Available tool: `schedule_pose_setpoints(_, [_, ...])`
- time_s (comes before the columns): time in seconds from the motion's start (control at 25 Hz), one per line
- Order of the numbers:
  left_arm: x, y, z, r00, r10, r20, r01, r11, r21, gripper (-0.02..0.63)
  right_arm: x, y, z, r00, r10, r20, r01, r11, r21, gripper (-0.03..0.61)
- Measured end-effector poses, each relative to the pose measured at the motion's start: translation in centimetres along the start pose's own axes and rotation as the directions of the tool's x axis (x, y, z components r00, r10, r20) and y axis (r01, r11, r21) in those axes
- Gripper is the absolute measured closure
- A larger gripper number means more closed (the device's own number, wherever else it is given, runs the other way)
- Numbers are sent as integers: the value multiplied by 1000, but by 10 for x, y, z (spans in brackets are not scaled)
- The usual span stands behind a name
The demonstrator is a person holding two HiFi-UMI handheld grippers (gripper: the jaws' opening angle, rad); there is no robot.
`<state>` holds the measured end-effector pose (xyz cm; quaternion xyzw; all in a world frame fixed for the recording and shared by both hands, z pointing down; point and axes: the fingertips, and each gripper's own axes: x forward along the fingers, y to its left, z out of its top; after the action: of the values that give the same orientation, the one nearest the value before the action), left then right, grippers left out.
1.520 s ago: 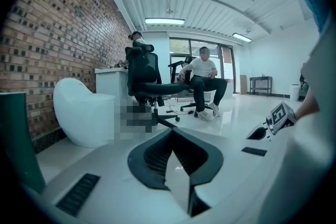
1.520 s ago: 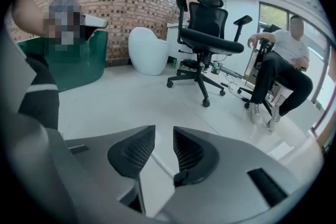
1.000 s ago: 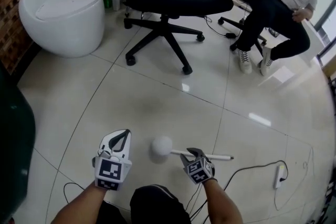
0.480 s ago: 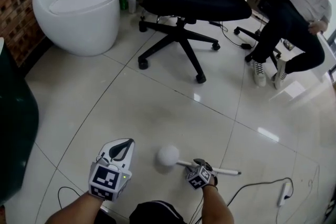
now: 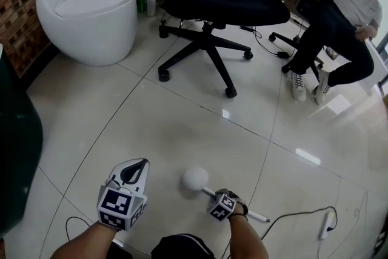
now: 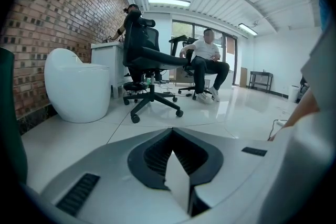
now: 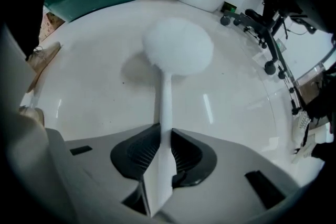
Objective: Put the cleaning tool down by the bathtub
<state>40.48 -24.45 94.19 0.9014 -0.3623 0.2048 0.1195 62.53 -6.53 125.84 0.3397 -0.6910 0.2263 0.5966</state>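
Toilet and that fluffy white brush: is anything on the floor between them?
Only bare floor tiles lie between the toilet and the brush, as the head view shows; the office chair stands off to the side.

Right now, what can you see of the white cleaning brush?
The cleaning brush is all white: a fluffy round head on a thin, straight, plastic-looking handle. The right claw, having just been closing, grips the handle partway along; its tail end sticks out behind. The head sits low over the glossy floor tiles, casting a shadow; whether it touches them is unclear.
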Motion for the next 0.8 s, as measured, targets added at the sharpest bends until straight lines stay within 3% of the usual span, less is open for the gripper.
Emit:
schedule_pose_setpoints(0.2, [-2,9,3,1000,13,6,-13,1000,5,609,-3,1,3,1000,-11,15,10,997,71,500])
schedule_pose_setpoints(0.4, [-4,17,6,1000,18,11,-18,1000,6,609,-31,-13,26,986,-80,146,45,972,231,500])
schedule_pose_setpoints(0.56, [-6,20,15,999,10,30,-11,1000,29,609,-76,-30,60,946,-164,279,64,940,336,500])
schedule_pose_setpoints(0.8, [-19,21,19,998,2,63,-4,1000,30,609,-160,-42,110,862,-269,429,72,904,422,500])
